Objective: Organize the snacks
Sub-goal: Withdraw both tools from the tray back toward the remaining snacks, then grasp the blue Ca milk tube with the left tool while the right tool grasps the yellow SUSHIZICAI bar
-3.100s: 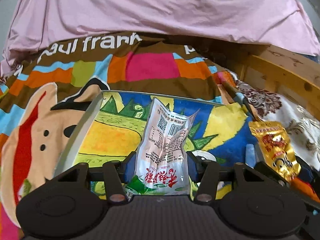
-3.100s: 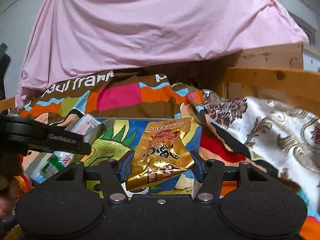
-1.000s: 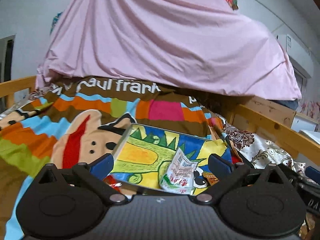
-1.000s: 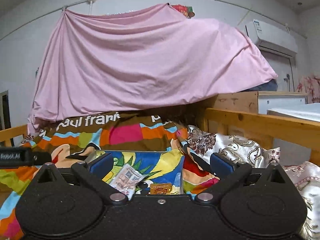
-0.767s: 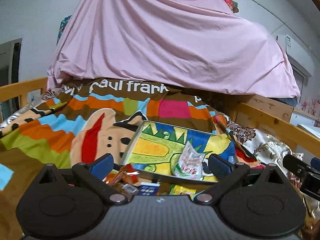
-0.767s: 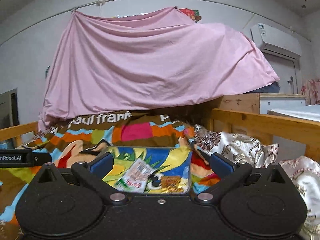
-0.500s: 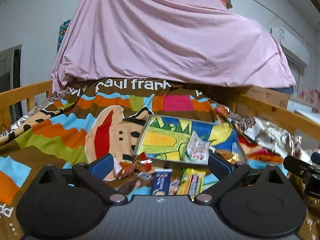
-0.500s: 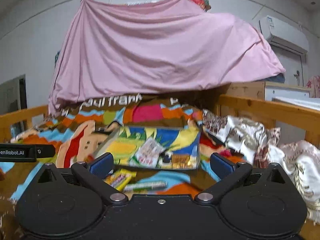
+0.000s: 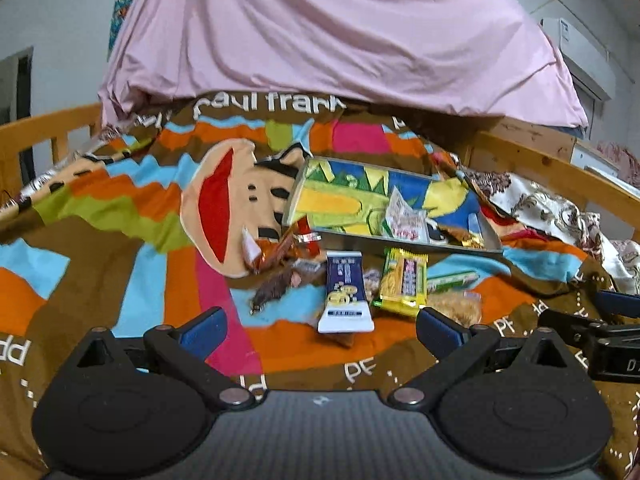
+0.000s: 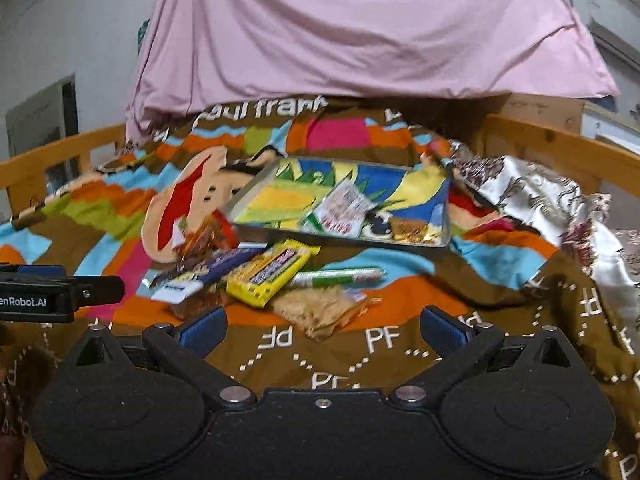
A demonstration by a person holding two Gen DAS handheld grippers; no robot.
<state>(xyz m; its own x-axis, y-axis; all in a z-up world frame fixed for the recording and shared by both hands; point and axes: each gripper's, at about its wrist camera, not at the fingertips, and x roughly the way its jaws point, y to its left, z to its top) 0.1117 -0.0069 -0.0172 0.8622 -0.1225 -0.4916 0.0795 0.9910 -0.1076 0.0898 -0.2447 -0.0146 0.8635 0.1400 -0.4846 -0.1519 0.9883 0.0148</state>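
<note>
Only left wrist view: right gripper point(image 9: 592, 340) at its edge.
Only right wrist view: green stick pack point(image 10: 336, 276).
Tray point(image 10: 256, 188): white packet point(image 10: 340, 208), gold packet point(image 10: 412, 232).
Snack pile point(image 9: 360, 280): on the bed (just before the tray).
Left gripper point(image 9: 320, 328): fingers apart, empty; right likewise.

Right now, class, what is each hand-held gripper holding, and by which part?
Nothing: the left hand-held gripper and the right hand-held gripper are both open and empty.
</note>
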